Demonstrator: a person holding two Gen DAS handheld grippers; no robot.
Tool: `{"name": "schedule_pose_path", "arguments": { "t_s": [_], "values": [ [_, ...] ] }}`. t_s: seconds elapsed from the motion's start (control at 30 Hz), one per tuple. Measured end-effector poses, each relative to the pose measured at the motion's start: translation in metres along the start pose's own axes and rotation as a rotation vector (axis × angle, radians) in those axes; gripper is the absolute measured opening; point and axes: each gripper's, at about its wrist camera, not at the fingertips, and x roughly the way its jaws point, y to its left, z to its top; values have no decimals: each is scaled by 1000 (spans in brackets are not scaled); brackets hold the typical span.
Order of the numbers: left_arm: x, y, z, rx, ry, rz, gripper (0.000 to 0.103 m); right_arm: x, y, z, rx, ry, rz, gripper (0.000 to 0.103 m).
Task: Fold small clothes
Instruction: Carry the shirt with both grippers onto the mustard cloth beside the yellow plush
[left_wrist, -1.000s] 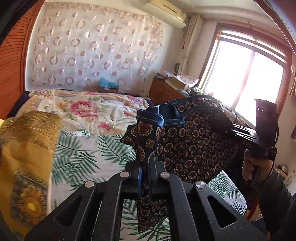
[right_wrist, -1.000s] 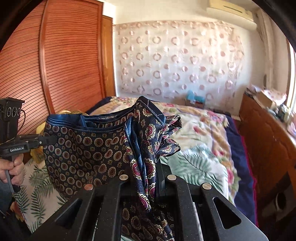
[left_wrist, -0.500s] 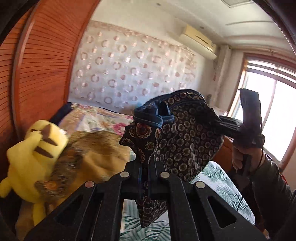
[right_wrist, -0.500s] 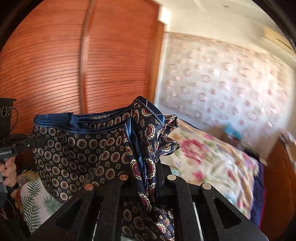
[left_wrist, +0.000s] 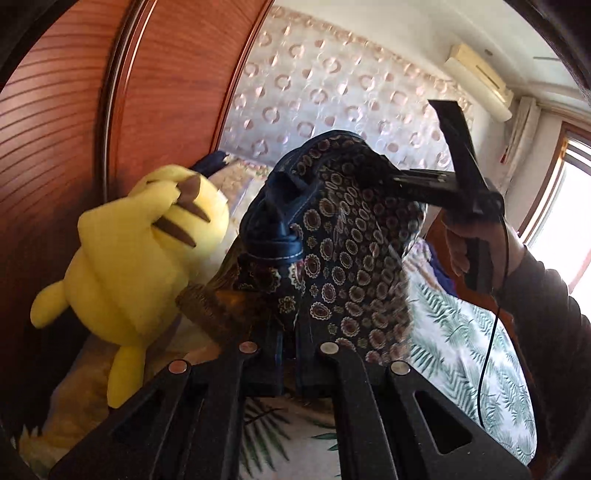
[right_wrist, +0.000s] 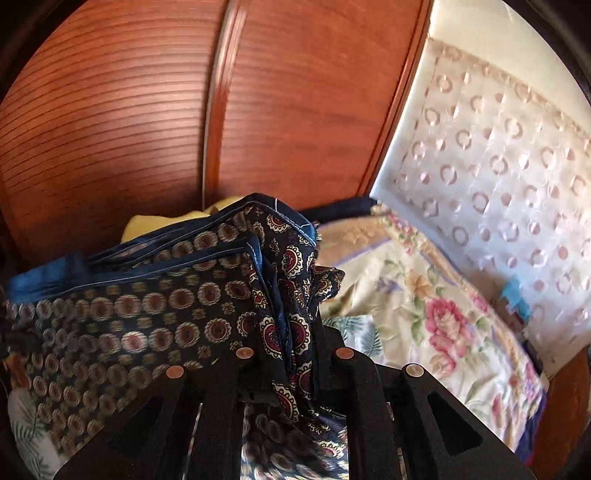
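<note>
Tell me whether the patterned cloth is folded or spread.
Folded: the patterned cloth hangs doubled in layers between the left hand-held gripper and right hand-held gripper.

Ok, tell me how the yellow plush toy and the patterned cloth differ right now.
The yellow plush toy is plain bright yellow with brown stripes; the patterned cloth is dark navy with medallion print. The toy is stuffed and keeps its shape; the cloth is thin and drapes. No gripper touches the toy, while the left gripper and right gripper both clamp the cloth. Both are soft fabric.

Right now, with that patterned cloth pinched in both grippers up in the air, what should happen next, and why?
Probably lower it onto the bed. The left gripper and right gripper each pinch the patterned cloth, which hangs bunched above the bedspread, nowhere flat to fold.
</note>
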Motion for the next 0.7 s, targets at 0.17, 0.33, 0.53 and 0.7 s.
{"name": "schedule_pose_path", "arguments": {
  "t_s": [0.17,0.33,0.53,0.7],
  "values": [
    [7,5,-3,14,6,14,5,24,-11,13,67,-23,-50,48],
    [0,2,-3,26,5,29,5,13,-4,21,109,-104,-143,57],
    [-5,-4,-3,54,10,63,6,20,1,-15,149,-36,9,57],
    [-8,-5,-2,79,15,100,29,62,-7,-27,229,31,28,57]
  ]
}}
